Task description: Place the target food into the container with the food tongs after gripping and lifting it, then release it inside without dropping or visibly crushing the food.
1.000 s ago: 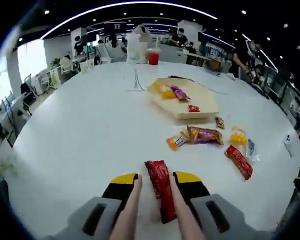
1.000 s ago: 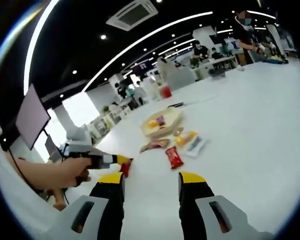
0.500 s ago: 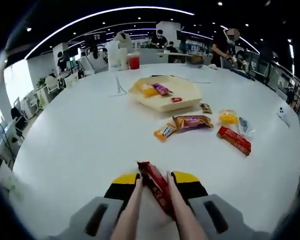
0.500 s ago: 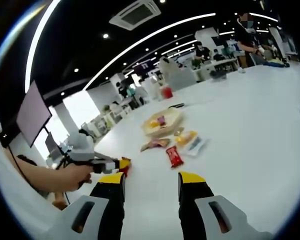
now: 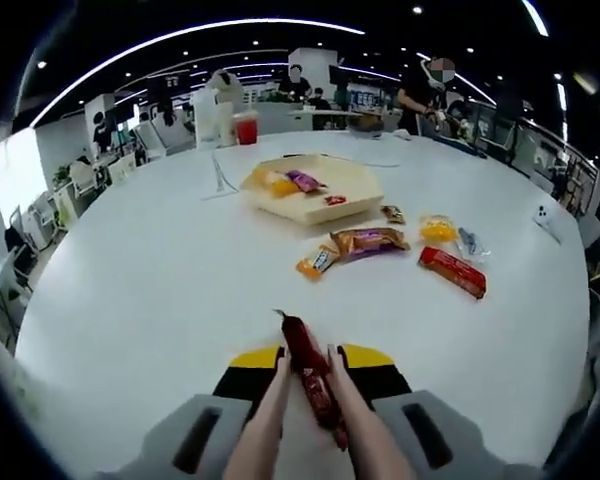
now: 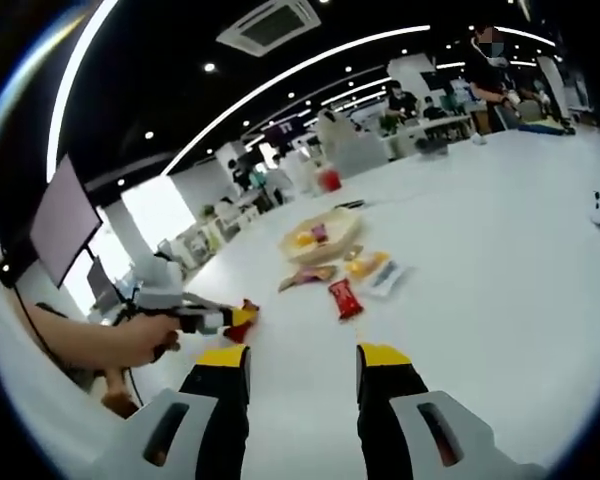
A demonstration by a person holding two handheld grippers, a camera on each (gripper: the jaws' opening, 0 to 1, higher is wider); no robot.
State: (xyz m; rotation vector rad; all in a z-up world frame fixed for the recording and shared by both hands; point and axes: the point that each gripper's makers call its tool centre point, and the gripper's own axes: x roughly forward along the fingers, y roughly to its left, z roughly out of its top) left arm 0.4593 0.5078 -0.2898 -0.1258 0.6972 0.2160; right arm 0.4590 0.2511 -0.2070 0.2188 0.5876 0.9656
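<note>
My left gripper [image 5: 308,354] carries beige food tongs, and the tongs are shut on a red snack packet [image 5: 313,378] held above the white table [image 5: 150,280]. The beige hexagonal container [image 5: 360,188] lies farther ahead with an orange packet [image 5: 273,180], a purple packet [image 5: 305,180] and a small red one [image 5: 335,199] inside. In the right gripper view a hand holds the left gripper [image 6: 195,318], with the red packet [image 6: 242,318] at its tip. My right gripper [image 6: 305,372] is open with nothing between its jaws. The container [image 6: 325,237] lies beyond it.
Loose snacks lie between me and the container: an orange packet [image 5: 315,263], a brown-purple packet [image 5: 367,241], a red bar [image 5: 452,271], a yellow packet [image 5: 438,229] and a clear wrapper [image 5: 470,241]. A red cup [image 5: 245,127] stands at the far edge. People stand behind the table.
The left gripper has risen with the red packet in the tongs, and the packet now shows more edge-on. The right gripper has hardly moved.
</note>
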